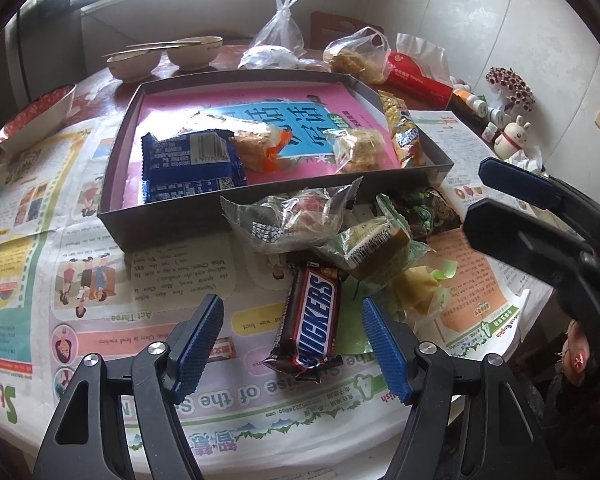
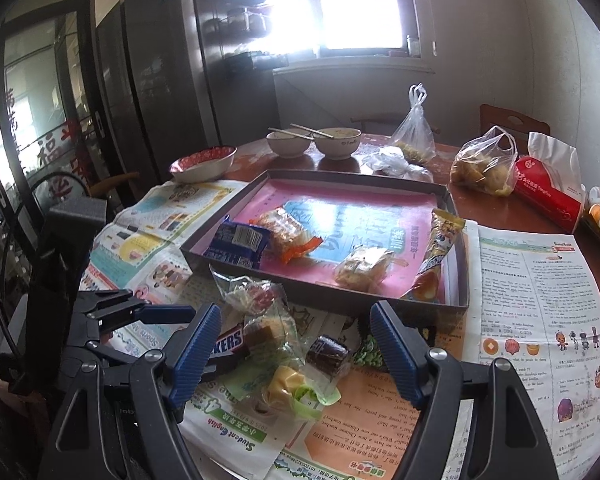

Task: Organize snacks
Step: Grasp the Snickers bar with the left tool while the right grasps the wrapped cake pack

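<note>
Four wrapped snacks (image 1: pixel 192 168) lie inside the shallow box (image 1: pixel 172 220).

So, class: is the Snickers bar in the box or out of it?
Out. The Snickers bar lies on the newspaper in front of the box, between the left tool's open fingers, untouched.

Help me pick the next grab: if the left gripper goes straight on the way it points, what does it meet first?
Most likely the Snickers bar. It lies on the newspaper between the open fingers of the left gripper, untouched; depth is hard to judge here.
</note>
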`<action>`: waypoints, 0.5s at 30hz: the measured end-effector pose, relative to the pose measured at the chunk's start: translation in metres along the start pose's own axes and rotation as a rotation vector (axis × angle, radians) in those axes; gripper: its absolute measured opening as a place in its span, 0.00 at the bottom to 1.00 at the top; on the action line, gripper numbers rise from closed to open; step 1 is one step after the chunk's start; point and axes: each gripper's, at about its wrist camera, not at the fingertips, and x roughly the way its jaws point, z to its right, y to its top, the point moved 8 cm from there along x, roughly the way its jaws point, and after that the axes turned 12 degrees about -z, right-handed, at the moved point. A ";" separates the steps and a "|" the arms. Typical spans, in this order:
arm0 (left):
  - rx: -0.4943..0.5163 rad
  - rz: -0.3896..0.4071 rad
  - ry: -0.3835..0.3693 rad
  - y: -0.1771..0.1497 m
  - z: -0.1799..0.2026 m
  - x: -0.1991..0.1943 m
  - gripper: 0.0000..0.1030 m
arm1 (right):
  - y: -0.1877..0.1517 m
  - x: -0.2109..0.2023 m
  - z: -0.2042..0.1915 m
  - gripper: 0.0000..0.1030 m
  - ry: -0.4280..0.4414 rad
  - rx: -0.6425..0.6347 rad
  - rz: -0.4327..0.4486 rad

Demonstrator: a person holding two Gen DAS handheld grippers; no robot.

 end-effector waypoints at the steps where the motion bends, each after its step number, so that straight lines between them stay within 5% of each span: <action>1: 0.004 -0.003 0.001 0.000 0.001 0.001 0.65 | -0.001 0.001 -0.001 0.74 0.000 -0.004 -0.003; 15: 0.039 -0.016 -0.015 0.000 0.004 0.010 0.41 | -0.007 0.022 -0.013 0.74 0.022 -0.053 -0.062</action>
